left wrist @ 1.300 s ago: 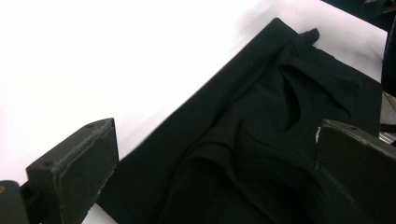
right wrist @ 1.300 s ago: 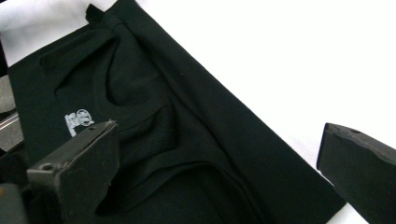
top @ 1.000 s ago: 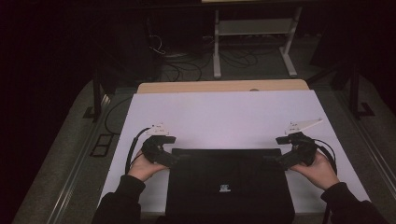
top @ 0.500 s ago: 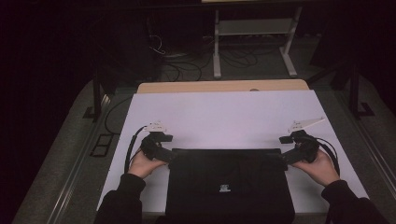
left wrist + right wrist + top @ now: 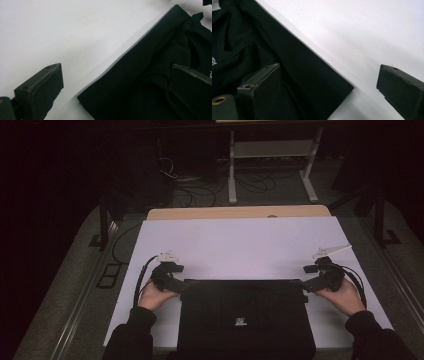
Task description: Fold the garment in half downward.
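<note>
Both grippers sit open at the far corners of one folded black garment.

The left gripper has its jaws spread wide, straddling the garment's far left corner; the right gripper mirrors it, jaws apart over the far right corner. Neither jaw pair is closed on cloth. One black garment lies folded square at the near edge of the white desk, midway between its sides. A small white logo marks the cloth, too small to read. Two hands, two grippers, one garment.
</note>
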Demonstrator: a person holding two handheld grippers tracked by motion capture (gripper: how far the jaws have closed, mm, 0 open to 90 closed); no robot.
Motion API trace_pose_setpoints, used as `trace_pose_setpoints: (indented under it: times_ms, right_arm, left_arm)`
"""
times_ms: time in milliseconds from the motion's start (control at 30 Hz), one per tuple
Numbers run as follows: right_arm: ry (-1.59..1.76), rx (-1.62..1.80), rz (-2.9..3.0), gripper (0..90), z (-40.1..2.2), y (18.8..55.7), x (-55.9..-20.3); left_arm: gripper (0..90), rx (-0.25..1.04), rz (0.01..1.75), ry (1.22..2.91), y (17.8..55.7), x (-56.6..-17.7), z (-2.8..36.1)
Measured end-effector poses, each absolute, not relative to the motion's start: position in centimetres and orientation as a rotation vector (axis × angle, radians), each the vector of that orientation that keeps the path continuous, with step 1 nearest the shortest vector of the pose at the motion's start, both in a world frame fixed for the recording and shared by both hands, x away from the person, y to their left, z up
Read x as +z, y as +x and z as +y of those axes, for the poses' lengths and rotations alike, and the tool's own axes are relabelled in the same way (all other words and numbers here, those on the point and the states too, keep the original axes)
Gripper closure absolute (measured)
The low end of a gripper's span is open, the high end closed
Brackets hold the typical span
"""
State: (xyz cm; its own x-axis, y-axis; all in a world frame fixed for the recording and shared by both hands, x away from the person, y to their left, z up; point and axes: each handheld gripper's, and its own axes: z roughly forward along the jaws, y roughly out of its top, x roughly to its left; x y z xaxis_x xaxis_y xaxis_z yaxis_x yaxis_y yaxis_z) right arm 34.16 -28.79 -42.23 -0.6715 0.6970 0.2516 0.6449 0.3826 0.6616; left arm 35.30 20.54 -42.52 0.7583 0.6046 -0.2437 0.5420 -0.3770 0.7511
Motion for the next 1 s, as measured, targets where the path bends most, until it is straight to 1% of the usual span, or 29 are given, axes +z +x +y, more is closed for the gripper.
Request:
trace_pose_setpoints:
  times_ms: [267, 467, 667, 800, 933, 1000]
  right_arm:
    - [1.255, 1.137, 2.565, 7.5, -29.3, 34.3, -42.9]
    - [1.252, 1.150, 2.564, 13.1, -29.5, 34.5, -43.0]
    - [1.251, 1.144, 2.567, 16.2, -29.5, 34.8, -43.4]
    - [1.260, 1.143, 2.580, 19.6, -29.6, 35.0, -43.8]
    - [1.281, 1.138, 2.564, 26.6, -29.8, 35.0, -43.9]
    - [1.302, 1.140, 2.551, 29.8, -29.9, 35.0, -44.0]
  left_arm:
    - [0.0, 0.084, 0.903, 2.080, 35.9, -43.9, 21.2]
    - [0.0, 0.067, 0.908, 2.068, 36.2, -44.3, 21.6]
    - [5.8, 0.059, 0.895, 2.059, 36.3, -44.4, 21.6]
    - [10.8, 0.015, 0.904, 2.071, 36.4, -44.6, 21.7]
    - [12.2, 0.006, 0.896, 2.081, 36.4, -44.8, 21.7]
    - [12.7, -0.030, 0.903, 2.076, 36.5, -44.9, 21.7]
